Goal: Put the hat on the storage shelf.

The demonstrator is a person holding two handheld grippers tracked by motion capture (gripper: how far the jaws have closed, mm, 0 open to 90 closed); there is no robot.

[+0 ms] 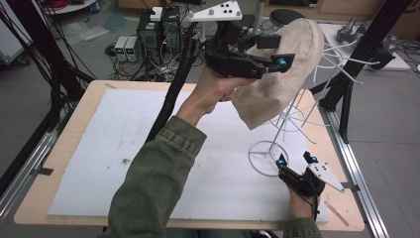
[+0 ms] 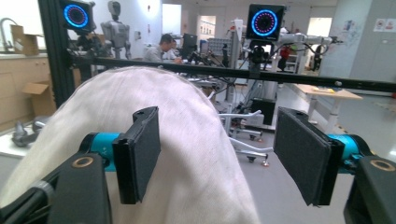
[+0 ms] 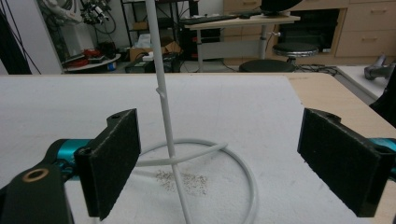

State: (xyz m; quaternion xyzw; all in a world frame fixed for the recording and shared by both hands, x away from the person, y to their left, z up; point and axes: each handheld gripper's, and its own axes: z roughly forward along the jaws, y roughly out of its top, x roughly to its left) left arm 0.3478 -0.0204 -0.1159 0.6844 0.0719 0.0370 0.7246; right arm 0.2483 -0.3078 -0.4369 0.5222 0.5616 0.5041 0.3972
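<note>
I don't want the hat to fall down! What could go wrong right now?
The hat sits up on a thin white wire stand with a small ring base, so a nudge from the left gripper might tip it. That gripper's jaws are open, so the hat could slip off. The right gripper is open by the base, not clamping it, so it may not steady the stand.
</note>
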